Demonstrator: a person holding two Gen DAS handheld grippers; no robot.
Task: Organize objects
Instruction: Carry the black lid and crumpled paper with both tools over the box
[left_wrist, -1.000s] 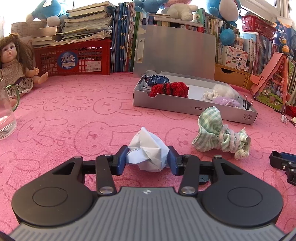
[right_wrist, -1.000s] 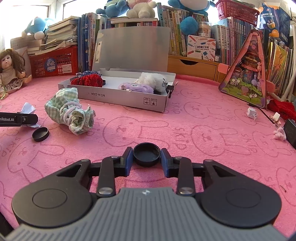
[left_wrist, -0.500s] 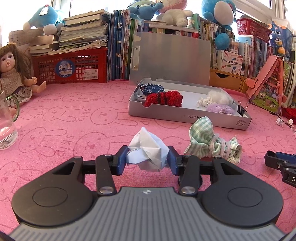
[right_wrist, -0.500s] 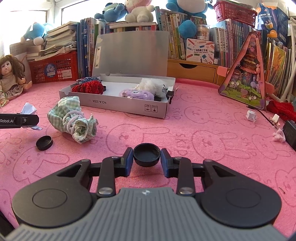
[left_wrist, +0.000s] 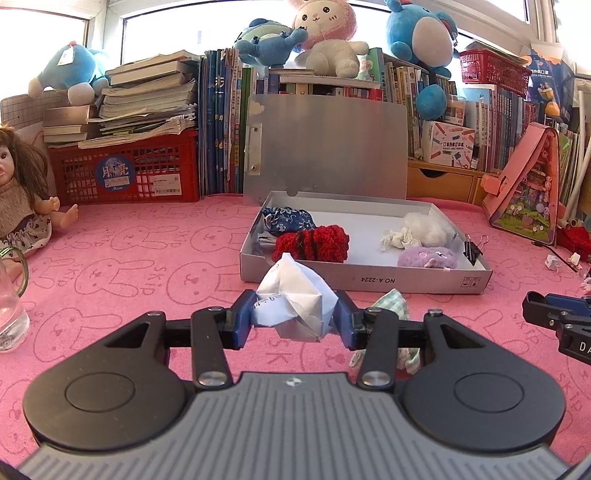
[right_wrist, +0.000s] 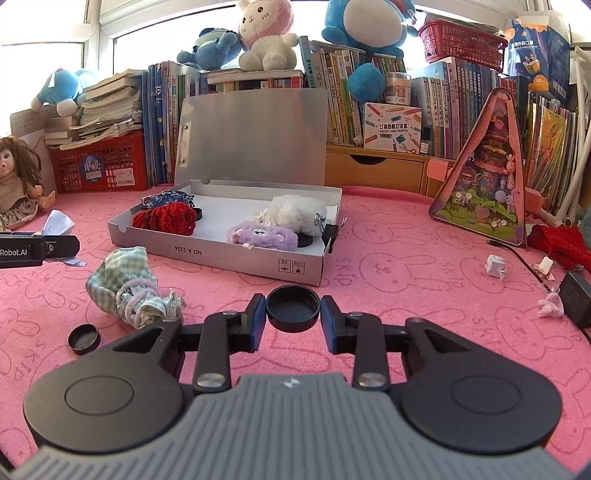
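The pink bunny-print bench (left_wrist: 122, 266) is carrying a grey open-lidded box (left_wrist: 365, 282), which is sitting at twelve o'clock from both tools. Inside it, a red knitted piece (left_wrist: 312, 243), a blue patterned cloth (left_wrist: 290, 219), a white fluffy toy (left_wrist: 424, 229) and a purple plush (left_wrist: 426, 255) are lying. A green checked cloth bundle (right_wrist: 127, 288) is resting on the bench in front of the box, at ten o'clock from the right tool (right_wrist: 293, 319). The left tool (left_wrist: 295, 319) is gripping a crumpled white paper (left_wrist: 291, 299) between its blue pads, jaws partly closed. The right tool is pinching a black round cap (right_wrist: 293, 308), jaws nearly together. A second black cap (right_wrist: 84, 338) is lying on the bench at nine o'clock.
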